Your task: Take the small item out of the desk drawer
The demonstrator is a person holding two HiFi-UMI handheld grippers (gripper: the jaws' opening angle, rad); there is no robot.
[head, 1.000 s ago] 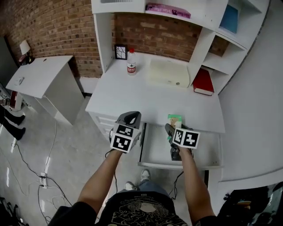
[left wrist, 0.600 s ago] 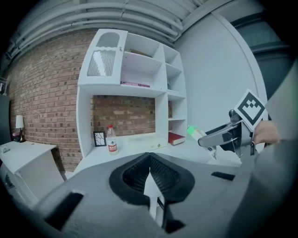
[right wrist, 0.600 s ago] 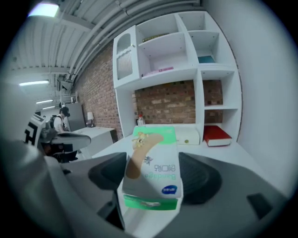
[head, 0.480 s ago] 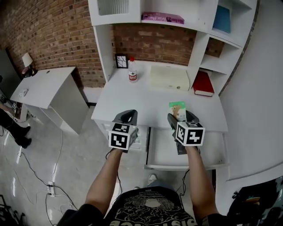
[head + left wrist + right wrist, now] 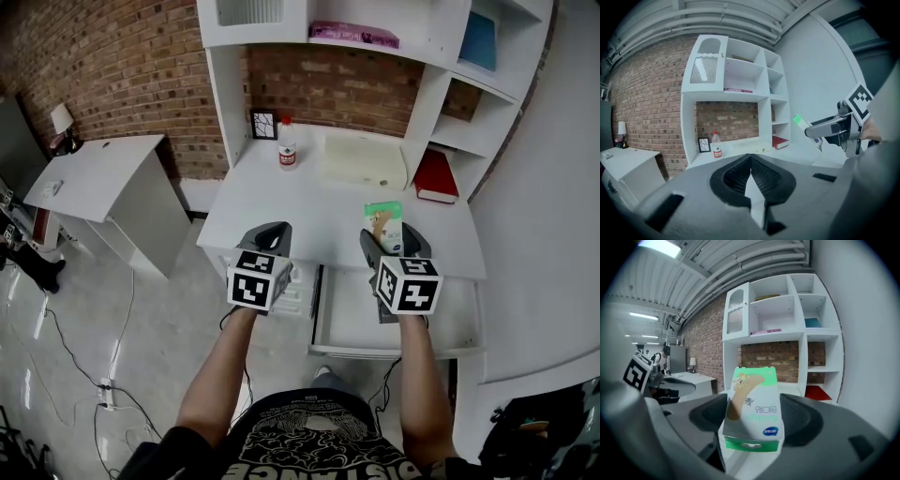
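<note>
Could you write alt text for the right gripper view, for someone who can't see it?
A small green-and-white box is clamped upright between the jaws of the right gripper, mid-picture. Behind stand a white shelf unit and a brick wall; the left gripper shows at far left.

Green-and-white box [image 5: 384, 225], red book [image 5: 434, 176], white desk [image 5: 281, 202]

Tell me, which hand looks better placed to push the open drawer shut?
Probably left: the left tongs are shut and empty beside the drawer, while the right tongs are clamped on the green-and-white box.
</note>
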